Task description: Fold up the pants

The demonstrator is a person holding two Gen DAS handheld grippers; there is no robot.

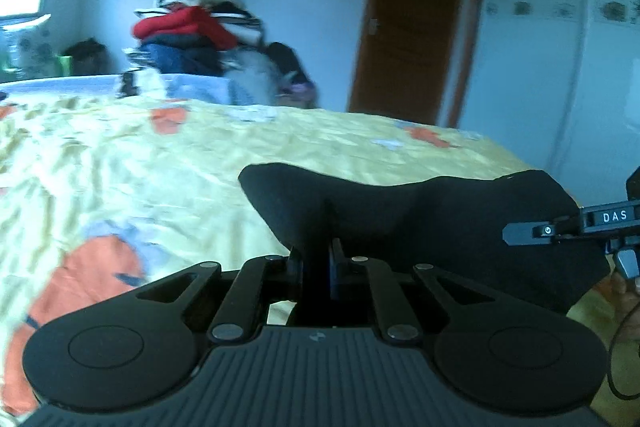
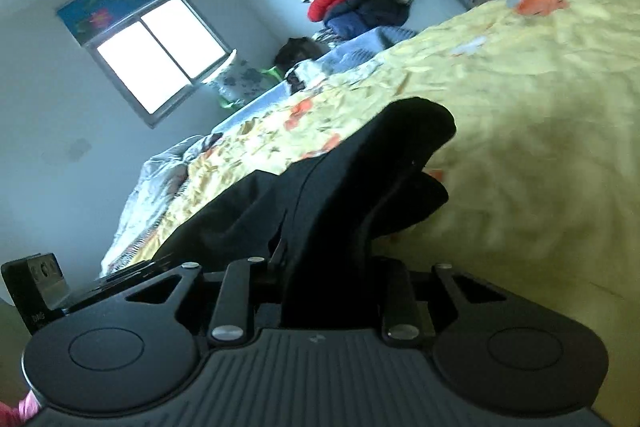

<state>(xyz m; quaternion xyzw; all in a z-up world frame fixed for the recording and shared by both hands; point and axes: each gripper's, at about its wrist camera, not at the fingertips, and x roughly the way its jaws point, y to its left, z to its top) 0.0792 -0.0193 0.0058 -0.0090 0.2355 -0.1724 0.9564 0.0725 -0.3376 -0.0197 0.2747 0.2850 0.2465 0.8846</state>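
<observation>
Both grippers clench the black pants (image 1: 420,211) above the bed (image 1: 120,167): left gripper (image 1: 316,259) at 6 o'clock, right gripper (image 2: 324,259) likewise, likely lifting an edge to fold.

Left tongs (image 1: 316,261) and right tongs (image 2: 324,263) are both clamped, the right one rolled sideways.

Both grippers matte black: ribbed housing, round side discs, silver pivot screws on the linkages; right gripper (image 1: 520,233) carries white "DAS" lettering, thin black cable.
</observation>
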